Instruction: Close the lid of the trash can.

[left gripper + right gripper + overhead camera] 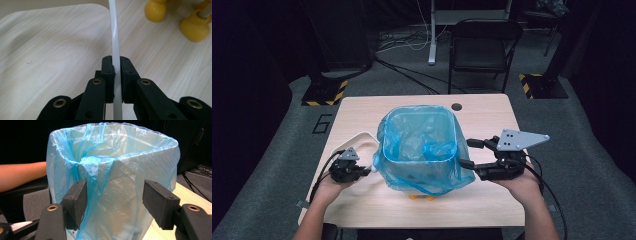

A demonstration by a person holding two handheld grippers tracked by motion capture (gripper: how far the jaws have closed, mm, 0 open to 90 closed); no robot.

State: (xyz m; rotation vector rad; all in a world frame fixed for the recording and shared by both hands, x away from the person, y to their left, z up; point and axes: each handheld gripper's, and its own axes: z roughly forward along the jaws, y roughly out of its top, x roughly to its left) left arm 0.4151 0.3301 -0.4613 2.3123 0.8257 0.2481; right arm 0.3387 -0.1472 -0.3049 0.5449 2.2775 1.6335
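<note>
A bin lined with a blue plastic bag (422, 150) stands upright mid-table on yellow feet (195, 27). The bag's edge is folded over the rim and hangs down the sides. A thin white hoop (357, 134) lies to the bin's left. My left gripper (368, 170) is shut on this hoop's edge (115, 37), which runs upright between the pads in the left gripper view. My right gripper (467, 153) is open at the bin's right side. In the right gripper view the bagged bin wall (117, 177) sits just beyond the spread jaws of the right gripper (115, 195), with no contact showing.
The light wooden table (482, 200) has a round cable hole (456, 106) behind the bin. Beyond the far edge a black folding chair (482, 47) stands on the grey floor, with cables and yellow-black striped stand bases around it.
</note>
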